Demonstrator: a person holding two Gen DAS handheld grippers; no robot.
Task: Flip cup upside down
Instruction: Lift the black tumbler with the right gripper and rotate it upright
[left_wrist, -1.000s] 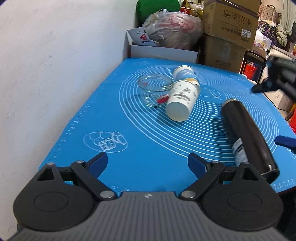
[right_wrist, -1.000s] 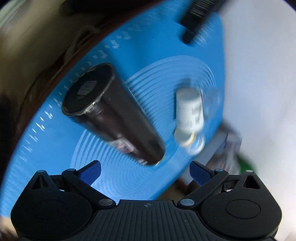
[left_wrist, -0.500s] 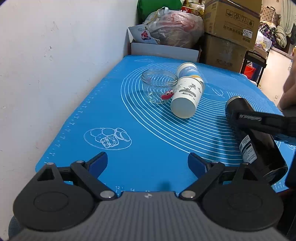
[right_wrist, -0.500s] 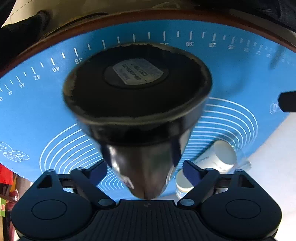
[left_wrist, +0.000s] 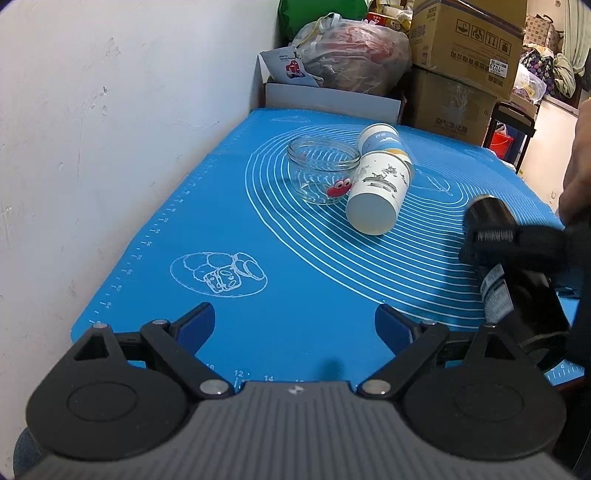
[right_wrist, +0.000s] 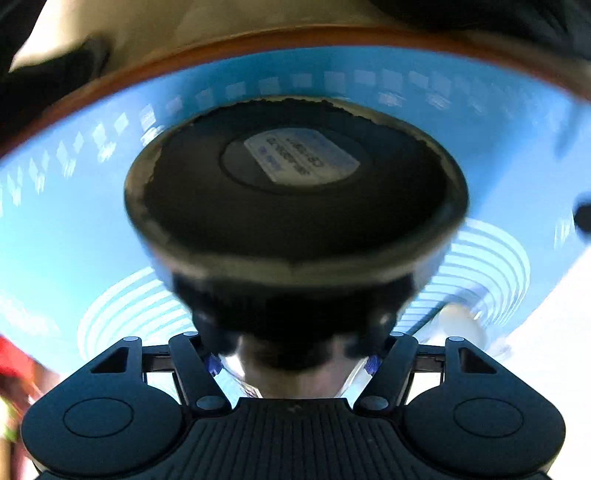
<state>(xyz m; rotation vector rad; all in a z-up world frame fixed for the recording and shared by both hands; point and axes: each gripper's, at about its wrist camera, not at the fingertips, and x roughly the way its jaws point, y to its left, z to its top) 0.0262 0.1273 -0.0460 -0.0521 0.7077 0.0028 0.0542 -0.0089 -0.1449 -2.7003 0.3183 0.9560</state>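
Black cup (right_wrist: 295, 221): lying on its side near the right edge of the blue mat (left_wrist: 295, 280) in the left wrist view, base end toward the near edge of the bench (right_wrist: 110, 85). Filling the right wrist view with its round base, a white label at the centre of that base. Being gripped across the body by the right tongs (right_wrist: 291, 363), the blue pads (right_wrist: 213, 365) pressing against both sides of the dark body. Showing in the left wrist view (left_wrist: 517, 280) with the right tongs crossing over it, blurred.

Left tongs (left_wrist: 295, 325): hovering over the near part of the mat, fingers spread wide apart, holding nothing, well apart from the cup.

Other items on the mat: glass jar (left_wrist: 323, 173) standing upright near the far centre, a red figure on its side; white paper cup (left_wrist: 376, 199) lying on its side, touching the jar; second paper cup (left_wrist: 380, 138) just behind it. Cardboard boxes (left_wrist: 465, 55) and a plastic bag (left_wrist: 354, 55) stacked beyond the far end of the bench.
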